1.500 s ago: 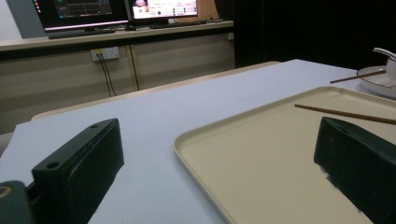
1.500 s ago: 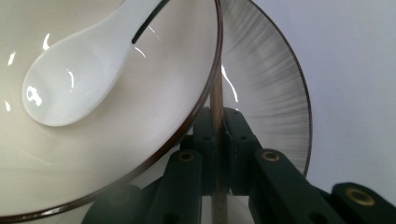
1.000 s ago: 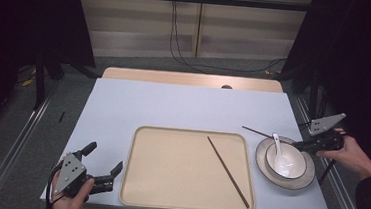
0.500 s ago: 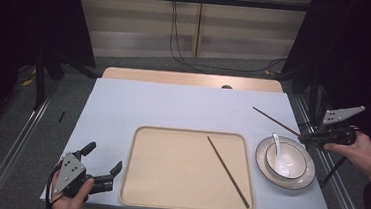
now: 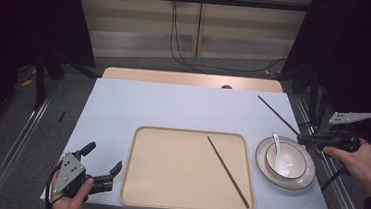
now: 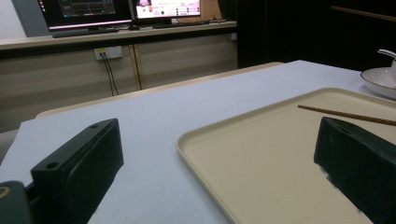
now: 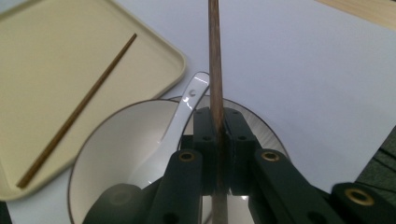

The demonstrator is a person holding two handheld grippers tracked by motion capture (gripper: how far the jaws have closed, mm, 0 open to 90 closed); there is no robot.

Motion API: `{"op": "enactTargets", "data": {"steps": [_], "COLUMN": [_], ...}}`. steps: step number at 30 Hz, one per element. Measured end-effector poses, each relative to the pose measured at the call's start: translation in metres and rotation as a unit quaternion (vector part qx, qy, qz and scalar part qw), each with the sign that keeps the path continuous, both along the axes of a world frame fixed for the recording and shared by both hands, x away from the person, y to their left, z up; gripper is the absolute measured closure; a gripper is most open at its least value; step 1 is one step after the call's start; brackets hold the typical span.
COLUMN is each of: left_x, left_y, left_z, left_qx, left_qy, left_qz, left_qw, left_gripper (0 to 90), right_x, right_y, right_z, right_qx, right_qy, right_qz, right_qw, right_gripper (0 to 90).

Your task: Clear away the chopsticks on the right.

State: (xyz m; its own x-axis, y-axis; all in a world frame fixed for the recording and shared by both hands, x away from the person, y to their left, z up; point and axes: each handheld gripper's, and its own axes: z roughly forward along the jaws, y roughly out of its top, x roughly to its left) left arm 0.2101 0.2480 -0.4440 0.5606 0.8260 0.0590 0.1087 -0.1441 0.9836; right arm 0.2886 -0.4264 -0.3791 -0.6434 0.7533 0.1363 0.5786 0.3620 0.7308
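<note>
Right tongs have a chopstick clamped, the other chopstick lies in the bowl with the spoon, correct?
Not quite. The right tongs do clamp a chopstick, but the other chopstick lies on the tray, as the high view shows. The bowl holds the spoon.

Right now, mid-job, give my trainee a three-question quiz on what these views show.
1. True or false: the right claw is shut on a chopstick.
2. Where does the other chopstick lie? A) in the bowl B) on the tray C) on the bare table
3. What rests in the bowl on the plate?

Key
1. True: in the right gripper view the jaws pinch the stick, which points away over the table.
2. B: it lies slantwise on the tray's right part.
3. A white spoon. The left claw stands open, with nothing between its jaws, at the tray's near left corner.
</note>
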Motion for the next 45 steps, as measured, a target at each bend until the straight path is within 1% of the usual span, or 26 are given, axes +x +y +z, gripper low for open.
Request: {"op": "enactTargets", "data": {"steps": [1,2,3,4,8,9,10,11,13,15,17,19,21,25,27,28,29,31,32,34,35,38,41,42,44,45], "left_x": [0.000,0.000,0.000,0.000,0.000,0.000,0.000,0.000,0.000,0.000,0.000,0.000,0.000,-0.001,0.000,0.000,0.000,0.000,0.000,0.000,0.000,0.000,0.000,-0.001,-0.001,-0.001], "left_y": [0.000,0.000,-0.001,0.000,0.001,0.001,0.001,0.002,0.002,0.001,0.002,0.002,0.002,0.002,0.002,0.002,0.002,0.002,0.002,0.002,0.002,0.002,0.002,0.001,0.000,0.000], "left_z": [0.000,0.000,0.000,0.000,0.000,0.000,0.000,0.000,0.000,0.000,0.000,0.000,0.000,0.000,0.000,0.000,0.000,0.000,0.000,0.000,0.000,0.000,0.000,0.000,0.000,0.000], "left_qx": [0.000,-0.005,-0.010,-0.008,-0.003,-0.003,-0.002,-0.002,0.000,-0.001,-0.002,-0.003,-0.006,-0.003,-0.004,-0.005,-0.006,-0.005,-0.003,-0.003,-0.003,-0.001,-0.001,0.004,0.009,0.010], "left_qy": [0.000,0.000,0.001,0.002,0.001,0.000,0.001,0.000,-0.002,0.000,0.001,0.000,-0.001,-0.002,-0.002,-0.002,-0.002,-0.003,-0.003,-0.003,-0.003,-0.003,-0.004,-0.004,-0.003,-0.005], "left_qz": [0.003,-0.003,0.001,0.001,0.004,0.003,0.002,0.001,0.004,0.003,0.003,0.001,0.003,0.006,0.006,0.006,0.007,0.006,0.007,0.006,0.006,0.005,0.005,0.008,0.004,0.003], "left_qw": [1.0000,1.0000,1.0000,1.0000,1.0000,1.0000,1.0000,1.0000,1.0000,1.0000,1.0000,1.0000,1.0000,1.0000,1.0000,1.0000,1.0000,1.0000,1.0000,1.0000,1.0000,1.0000,1.0000,1.0000,0.9999,0.9999], "left_gripper": [1.3,1.3,1.3,1.3,1.3,1.3,1.3,1.3,1.3,1.3,1.3,1.3,1.3,1.3,1.3,1.4,1.3,1.4,1.4,1.4,1.4,1.4,1.4,1.4,1.4,1.4], "right_x": [-0.003,-0.005,-0.007,-0.010,-0.024,-0.028,-0.031,-0.034,-0.040,-0.045,-0.050,-0.055,-0.059,-0.063,-0.066,-0.067,-0.068,-0.070,-0.072,-0.075,-0.077,-0.081,-0.083,-0.083,-0.082,-0.082], "right_y": [0.003,0.005,0.008,0.011,0.030,0.035,0.040,0.043,0.050,0.058,0.065,0.071,0.076,0.087,0.095,0.098,0.101,0.109,0.112,0.120,0.124,0.134,0.144,0.148,0.155,0.159], "right_z": [-0.001,-0.002,-0.002,-0.003,-0.002,-0.002,-0.002,-0.002,-0.003,-0.005,-0.006,-0.008,-0.010,-0.019,-0.022,-0.023,-0.024,-0.026,-0.027,-0.031,-0.033,-0.038,-0.044,-0.047,-0.053,-0.057], "right_qx": [0.004,0.009,0.017,0.019,0.037,0.035,0.035,0.039,0.046,0.049,0.052,0.064,0.076,0.092,0.100,0.100,0.108,0.108,0.113,0.118,0.122,0.122,0.123,0.123,0.118,0.118], "right_qy": [0.003,0.005,0.008,0.007,0.021,0.021,0.019,0.026,0.025,0.038,0.058,0.067,0.072,0.081,0.082,0.083,0.082,0.091,0.095,0.097,0.105,0.112,0.125,0.130,0.135,0.140], "right_qz": [-0.011,-0.020,-0.026,-0.032,-0.029,-0.024,-0.030,-0.021,-0.028,-0.034,-0.036,-0.049,-0.057,-0.060,-0.064,-0.060,-0.065,-0.066,-0.073,-0.076,-0.075,-0.073,-0.076,-0.078,-0.080,-0.083], "right_qw": [0.9999,0.9997,0.9995,0.9993,0.9987,0.9989,0.9988,0.9987,0.9982,0.9975,0.9963,0.9945,0.9929,0.9906,0.9896,0.9897,0.9886,0.9877,0.9864,0.9854,0.9841,0.9835,0.9816,0.9808,0.9806,0.9796], "right_gripper": [85.2,85.2,85.2,85.2,85.2,85.2,85.2,85.2,85.3,85.3,85.3,85.3,85.3,85.3,85.3,85.3,85.2,85.3,85.2,85.2,85.2,85.2,85.3,85.2,85.2,85.2]}}
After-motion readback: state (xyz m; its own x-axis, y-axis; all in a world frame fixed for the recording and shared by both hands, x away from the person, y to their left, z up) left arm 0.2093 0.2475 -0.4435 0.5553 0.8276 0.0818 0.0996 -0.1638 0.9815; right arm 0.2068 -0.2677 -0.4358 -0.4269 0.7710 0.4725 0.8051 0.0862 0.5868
